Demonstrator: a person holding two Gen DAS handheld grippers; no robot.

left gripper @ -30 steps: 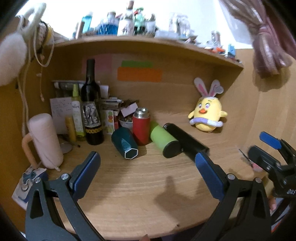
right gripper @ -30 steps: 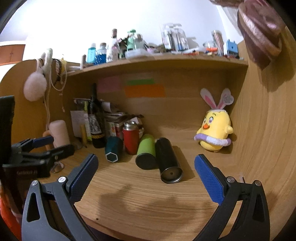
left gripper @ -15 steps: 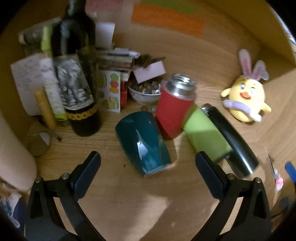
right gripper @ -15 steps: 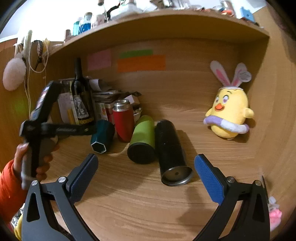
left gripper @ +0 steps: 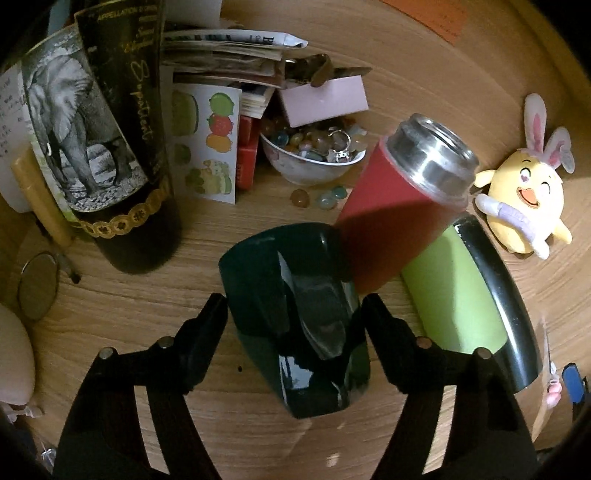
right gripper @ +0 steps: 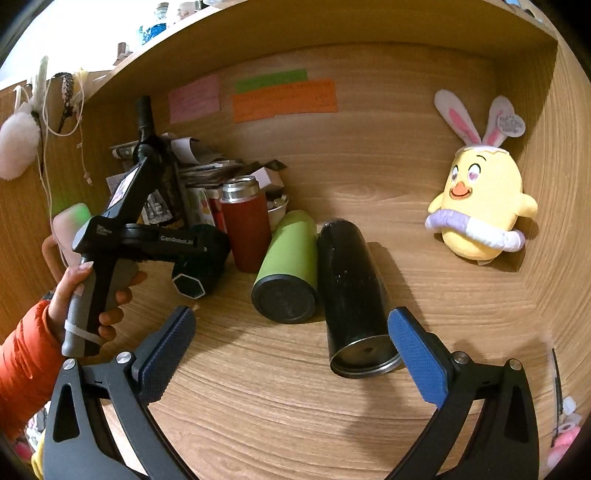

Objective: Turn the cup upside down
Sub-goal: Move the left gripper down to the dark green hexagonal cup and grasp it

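A wooden desk [right gripper: 280, 413] sits in an alcove with a wooden back wall [right gripper: 376, 147] and a side wall [right gripper: 554, 206] on the right. A shelf [right gripper: 258, 22] spans the top, with a bright white wall [right gripper: 66, 33] above it. Pink [right gripper: 194, 98], green [right gripper: 271, 80] and orange [right gripper: 284, 100] notes are stuck to the back wall; the desk is dimmer at the left.

Wine bottle [left gripper: 110, 147], bead bowl [left gripper: 310, 162], red flask [left gripper: 399, 206], yellow chick plush [right gripper: 480, 210] on desk [right gripper: 295, 406]
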